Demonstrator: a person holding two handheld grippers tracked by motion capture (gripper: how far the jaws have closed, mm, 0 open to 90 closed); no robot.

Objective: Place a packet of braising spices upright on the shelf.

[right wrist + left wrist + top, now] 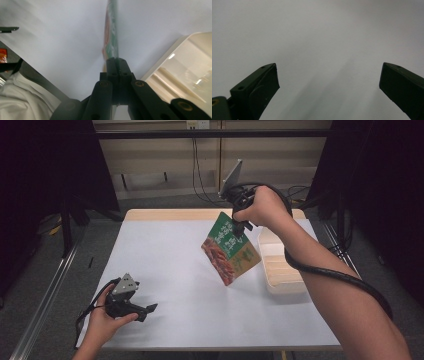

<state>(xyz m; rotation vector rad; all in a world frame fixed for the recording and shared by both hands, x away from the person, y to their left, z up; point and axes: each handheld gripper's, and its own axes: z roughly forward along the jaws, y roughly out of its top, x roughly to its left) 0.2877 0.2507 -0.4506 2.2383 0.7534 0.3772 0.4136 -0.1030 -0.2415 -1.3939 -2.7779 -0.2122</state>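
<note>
Hanging above the white table point(165, 250), a green and orange snack packet point(230, 249) is held by its top edge in the right gripper point(241, 224), tilted so that its lower corner points down toward the table surface without visibly touching it. The packet is seen in the high view just left of a cream plastic tray point(280, 270), which sits at the table's right side. In the right gripper view the packet point(112, 32) is seen edge-on, pinched between the two black jaws, which are pressed together on it; the tray point(185, 75) is seen at lower right, its ribbed inside visible. The right hand point(265, 207) is raised over the far half of the table, with the cable trailing along the forearm. The left gripper point(150, 309) is held low near the front left corner of the table by the left hand point(107, 317), well apart from the packet. In the left gripper view the jaws are spread wide with nothing between them, and plain white table surface point(317, 37) is seen beyond them. A white sleeve point(22, 100) is noted at lower left in the right gripper view.
</note>
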